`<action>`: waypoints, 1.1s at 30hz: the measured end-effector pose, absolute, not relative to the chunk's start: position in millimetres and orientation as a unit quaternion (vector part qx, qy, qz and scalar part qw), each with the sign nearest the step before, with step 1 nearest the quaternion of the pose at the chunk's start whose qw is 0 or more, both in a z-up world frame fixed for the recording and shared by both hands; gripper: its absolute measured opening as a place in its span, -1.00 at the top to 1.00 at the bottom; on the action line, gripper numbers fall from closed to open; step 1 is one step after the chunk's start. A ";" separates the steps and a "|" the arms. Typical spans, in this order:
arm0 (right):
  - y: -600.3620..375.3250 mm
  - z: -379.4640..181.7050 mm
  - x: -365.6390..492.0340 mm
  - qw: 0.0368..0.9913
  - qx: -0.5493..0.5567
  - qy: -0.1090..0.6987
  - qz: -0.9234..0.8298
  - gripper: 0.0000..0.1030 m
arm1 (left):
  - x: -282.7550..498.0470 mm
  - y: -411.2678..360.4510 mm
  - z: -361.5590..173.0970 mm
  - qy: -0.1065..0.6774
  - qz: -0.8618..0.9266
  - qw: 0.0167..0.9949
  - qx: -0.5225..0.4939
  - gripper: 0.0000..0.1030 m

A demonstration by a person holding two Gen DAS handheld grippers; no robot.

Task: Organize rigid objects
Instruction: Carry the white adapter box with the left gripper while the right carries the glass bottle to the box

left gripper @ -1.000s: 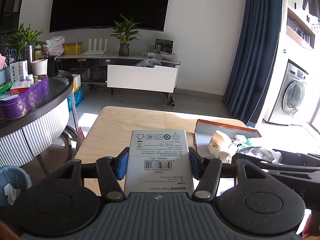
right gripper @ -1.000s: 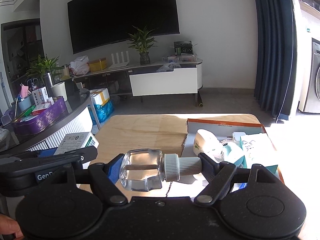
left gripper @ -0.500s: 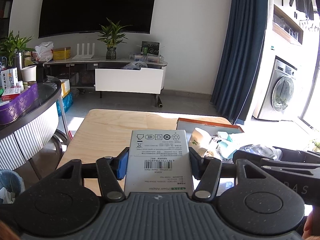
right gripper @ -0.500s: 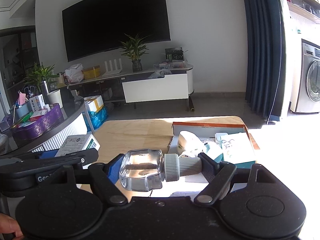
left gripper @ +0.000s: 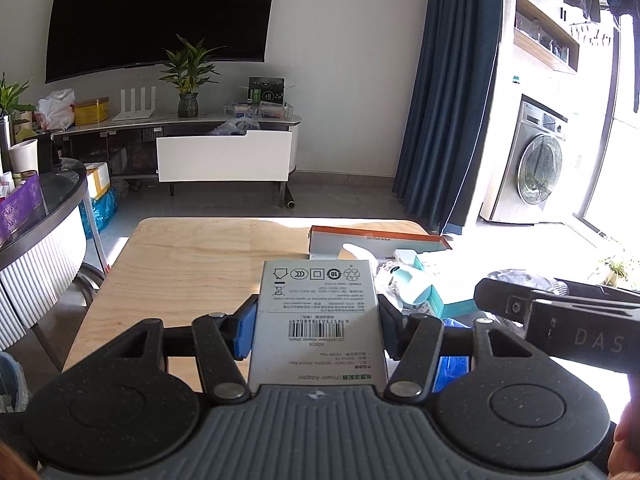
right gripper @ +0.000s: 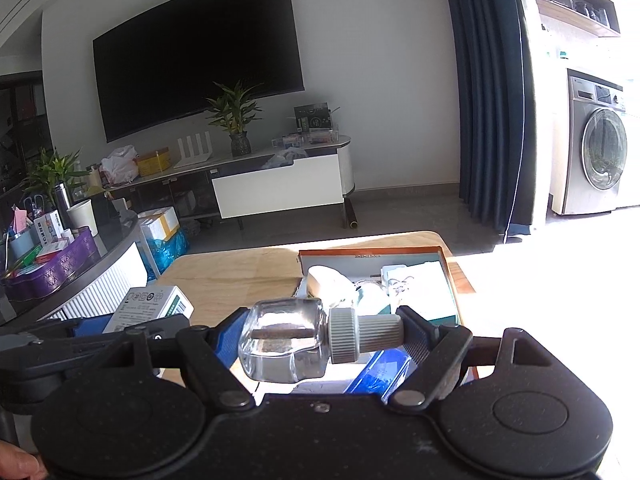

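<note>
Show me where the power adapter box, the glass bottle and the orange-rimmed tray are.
power adapter box (left gripper: 316, 320), left wrist view, printed label face.
glass bottle (right gripper: 282, 344), right wrist view, clear body.
orange-rimmed tray (right gripper: 370, 252), right wrist view, far rim.

Black speckled left claw (left gripper: 316, 330) and right claw (right gripper: 320, 334), blue pads, silver rivets

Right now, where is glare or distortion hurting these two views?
Left wrist view: sunlight blows out the window side and the tray contents; the white box label stays sharp. Right wrist view: the floor right of the table is washed white, the clear bottle glints, and fisheye bends the walls.
</note>
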State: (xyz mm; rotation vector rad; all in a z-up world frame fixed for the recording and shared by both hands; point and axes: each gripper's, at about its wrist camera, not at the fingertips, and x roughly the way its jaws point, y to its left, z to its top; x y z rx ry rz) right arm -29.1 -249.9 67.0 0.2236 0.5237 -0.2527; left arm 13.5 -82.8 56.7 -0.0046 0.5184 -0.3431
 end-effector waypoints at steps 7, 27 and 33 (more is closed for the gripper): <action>-272.6 62.3 -33.8 0.946 0.123 0.257 -0.154 -0.81 | 17.8 -101.7 50.4 0.259 -0.195 0.946 0.012 -0.15; -311.9 49.6 -7.2 0.935 0.135 0.276 -0.177 -0.81 | 48.0 -139.9 35.8 0.283 -0.237 0.929 0.029 -0.15; -318.3 51.2 12.8 0.935 0.132 0.283 -0.170 -0.81 | 57.1 -146.1 33.3 0.291 -0.241 0.925 0.032 -0.15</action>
